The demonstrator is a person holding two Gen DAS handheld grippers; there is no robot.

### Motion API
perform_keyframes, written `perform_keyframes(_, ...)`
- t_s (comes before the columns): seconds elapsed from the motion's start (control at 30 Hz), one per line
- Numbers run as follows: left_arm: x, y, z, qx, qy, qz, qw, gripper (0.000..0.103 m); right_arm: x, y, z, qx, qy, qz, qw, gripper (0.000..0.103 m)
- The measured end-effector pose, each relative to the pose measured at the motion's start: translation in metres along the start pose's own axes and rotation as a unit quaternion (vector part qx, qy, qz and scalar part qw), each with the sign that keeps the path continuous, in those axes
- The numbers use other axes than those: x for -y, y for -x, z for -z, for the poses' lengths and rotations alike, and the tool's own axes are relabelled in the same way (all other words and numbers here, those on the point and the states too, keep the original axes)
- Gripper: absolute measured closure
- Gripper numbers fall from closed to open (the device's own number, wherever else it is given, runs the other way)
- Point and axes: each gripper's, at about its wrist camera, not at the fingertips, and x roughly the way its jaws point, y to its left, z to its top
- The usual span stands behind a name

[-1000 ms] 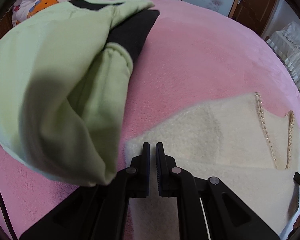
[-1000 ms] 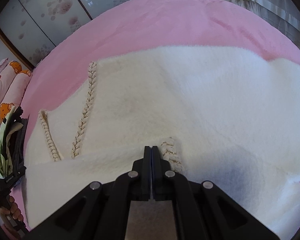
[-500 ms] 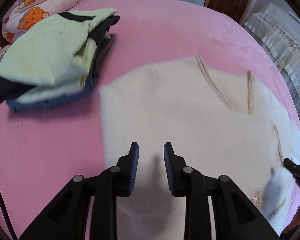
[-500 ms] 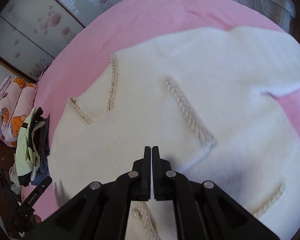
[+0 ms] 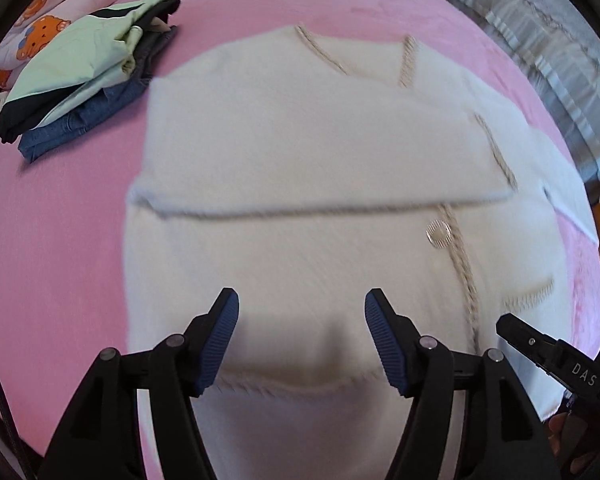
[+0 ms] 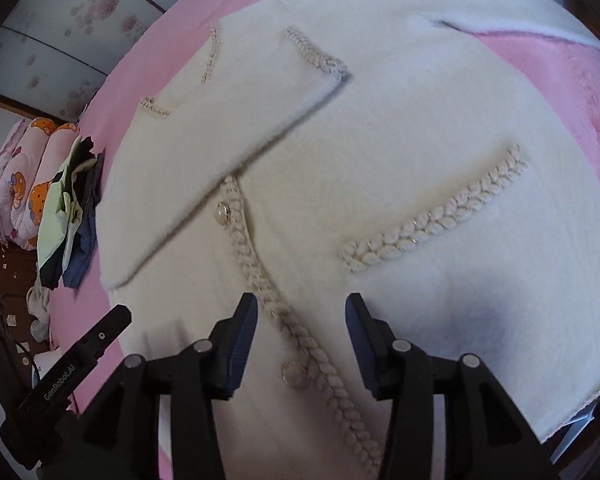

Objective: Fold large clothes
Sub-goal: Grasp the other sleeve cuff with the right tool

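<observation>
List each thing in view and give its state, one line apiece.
White cardigan: spread on the bed, one sleeve folded across its front.
Folded sleeve: lies flat over the chest, cuff toward the button band.
Pile of clothes: folded and stacked beside the cardigan.
Pink bedcover: smooth under everything.
Left gripper: fingers opening, nothing between them.
Right gripper: fingers opening, nothing gripped, above the braided band.

Home bedroom — pink bed [image 5: 60,240], cartoon quilt [image 6: 24,184]
</observation>
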Motion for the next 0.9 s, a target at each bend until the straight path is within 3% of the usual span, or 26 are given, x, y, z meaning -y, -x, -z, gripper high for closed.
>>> perform_keyframes(0.1, 0.027, 0.009, 0.015, -0.022, 0.01, -0.006, 0.9997, 0.026, 0.023, 0.011, 0.0, -0.023, -0.004, -0.012, 1.0, 0.05)
perform_keyframes(0.37, 0.12, 0.036, 0.033, -0.051, 0.049, -0.007, 0.9974, 0.021, 0.103, 0.067, -0.027, -0.052, -0.021, -0.042, 0.998, 0.049)
perform_keyframes(0.57, 0.201, 0.041, 0.024, -0.056, 0.023, -0.011, 0.9981, 0.021, 0.185, 0.111, -0.06, -0.031, -0.054, -0.036, 0.997, 0.049)
perform_keyframes(0.7, 0.252, 0.047, 0.013, -0.04, 0.008, -0.009, 0.9991, 0.021, 0.244, 0.129, -0.082, -0.022, -0.1, -0.034, 0.994, 0.049)
perform_keyframes(0.9, 0.326, 0.04, 0.003, -0.046, -0.033, -0.003, 0.9984, 0.021, 0.316, 0.151, -0.118, 0.01, -0.148, -0.038, 0.988, 0.049)
